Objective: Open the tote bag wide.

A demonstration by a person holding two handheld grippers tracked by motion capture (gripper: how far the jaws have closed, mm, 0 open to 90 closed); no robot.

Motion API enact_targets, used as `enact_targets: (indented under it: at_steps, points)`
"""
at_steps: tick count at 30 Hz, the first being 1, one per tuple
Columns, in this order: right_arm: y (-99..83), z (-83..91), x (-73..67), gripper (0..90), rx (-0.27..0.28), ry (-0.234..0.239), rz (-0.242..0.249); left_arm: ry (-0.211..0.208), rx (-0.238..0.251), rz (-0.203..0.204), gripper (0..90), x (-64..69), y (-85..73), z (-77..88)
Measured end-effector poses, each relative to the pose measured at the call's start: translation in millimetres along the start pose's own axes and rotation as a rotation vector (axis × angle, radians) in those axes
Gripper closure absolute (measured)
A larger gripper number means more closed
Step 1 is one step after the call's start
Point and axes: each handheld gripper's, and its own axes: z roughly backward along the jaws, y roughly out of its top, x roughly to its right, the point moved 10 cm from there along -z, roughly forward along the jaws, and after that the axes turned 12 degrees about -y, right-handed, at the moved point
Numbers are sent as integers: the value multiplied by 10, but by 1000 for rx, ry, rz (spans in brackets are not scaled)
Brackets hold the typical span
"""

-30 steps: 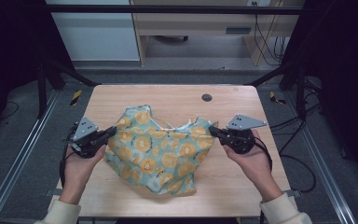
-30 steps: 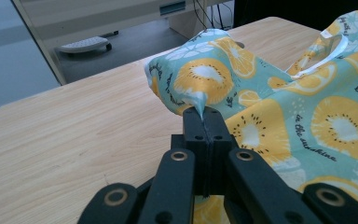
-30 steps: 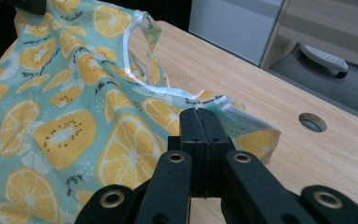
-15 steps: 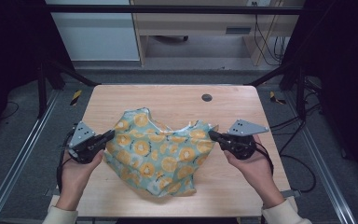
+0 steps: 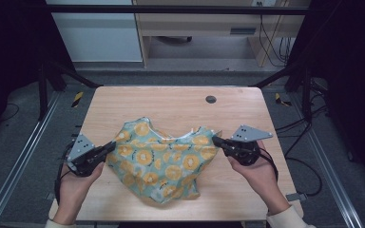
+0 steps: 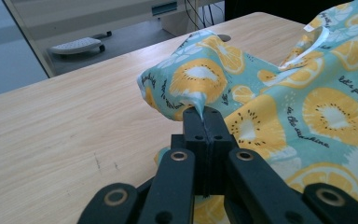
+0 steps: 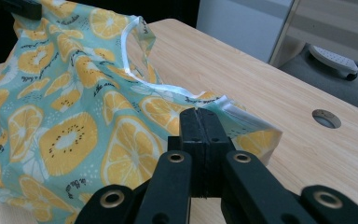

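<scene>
The left gripper (image 5: 110, 147) now sits lower and nearer the person than a second ago, dragging its corner of the fruit-print cloth (image 5: 164, 161) along the surface (image 5: 171, 102); the right gripper (image 5: 217, 141) barely shifts. Both pairs of fingers pinch cloth edges, so the fabric is likely being pulled flat

Teal fruit-print cloth (image 5: 164, 161) rumpled, mid-table, both side edges lifted.
</scene>
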Motion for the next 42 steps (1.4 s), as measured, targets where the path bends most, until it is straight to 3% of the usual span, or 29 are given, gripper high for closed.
enact_targets:
  at_steps: [10,15,25,28,35,42]
  points:
    - [-42,107,-116,900,19,21,0,-23,-3,-8,900,148,-199,112]
    - [-94,185,-216,900,24,36,13,-33,-28,-35,900,237,-328,184]
    - [-305,319,-411,900,39,88,39,-50,-54,-47,900,328,-476,246]
    - [-403,331,-455,900,37,112,43,-55,-83,-58,900,360,-552,237]
    - [-711,298,-565,900,4,181,35,-91,-184,-41,900,380,-780,130]
    - [-964,172,-639,900,-81,216,59,-86,-296,-55,900,355,-993,-4]
